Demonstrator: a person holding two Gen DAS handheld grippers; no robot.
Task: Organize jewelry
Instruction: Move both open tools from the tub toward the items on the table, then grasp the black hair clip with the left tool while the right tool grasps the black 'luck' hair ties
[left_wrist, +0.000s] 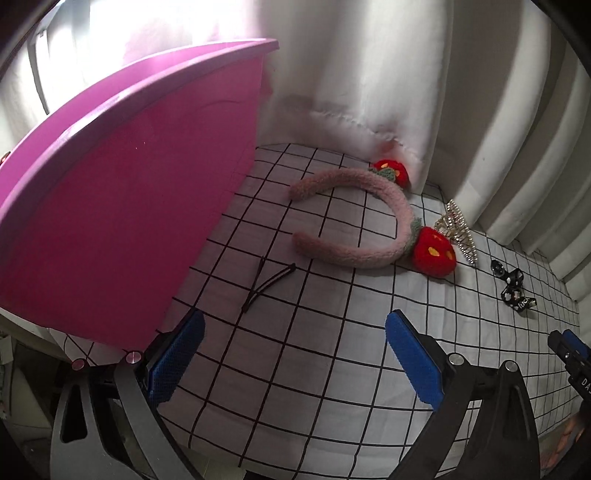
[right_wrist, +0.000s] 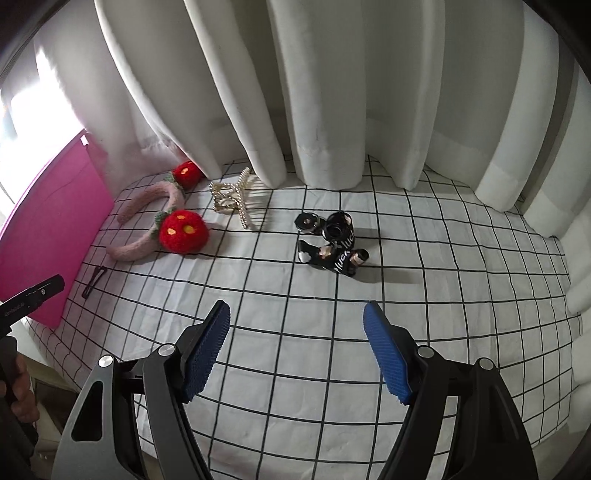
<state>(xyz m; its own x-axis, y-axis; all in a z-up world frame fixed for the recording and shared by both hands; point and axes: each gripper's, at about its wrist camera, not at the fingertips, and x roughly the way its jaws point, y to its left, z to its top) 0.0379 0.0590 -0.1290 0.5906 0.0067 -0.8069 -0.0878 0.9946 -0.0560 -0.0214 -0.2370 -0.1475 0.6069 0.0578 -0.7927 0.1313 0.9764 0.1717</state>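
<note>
Now both claws hang released and empty over the grid cloth (right_wrist: 295, 369): the left gripper (left_wrist: 295, 354) beside the pink bin (left_wrist: 129, 221), the right gripper (right_wrist: 295, 347) wide apart. Ahead of the left lies a black hair tie (left_wrist: 266, 284), then a fuzzy pink headband (left_wrist: 369, 221) with red strawberries. Toward the curtain (right_wrist: 332, 92) edge sit a pearl claw clip (right_wrist: 232, 199) and black clips (right_wrist: 332, 240).

a white cloth with a black grid (right_wrist: 332, 332) is covering the surface, wrinkling slightly. white curtains (right_wrist: 332, 92) are hanging in heavy folds behind it, their hems resting on the cloth. bright daylight (left_wrist: 155, 26) is glowing through the thinner fabric on the left, washing it out.
</note>
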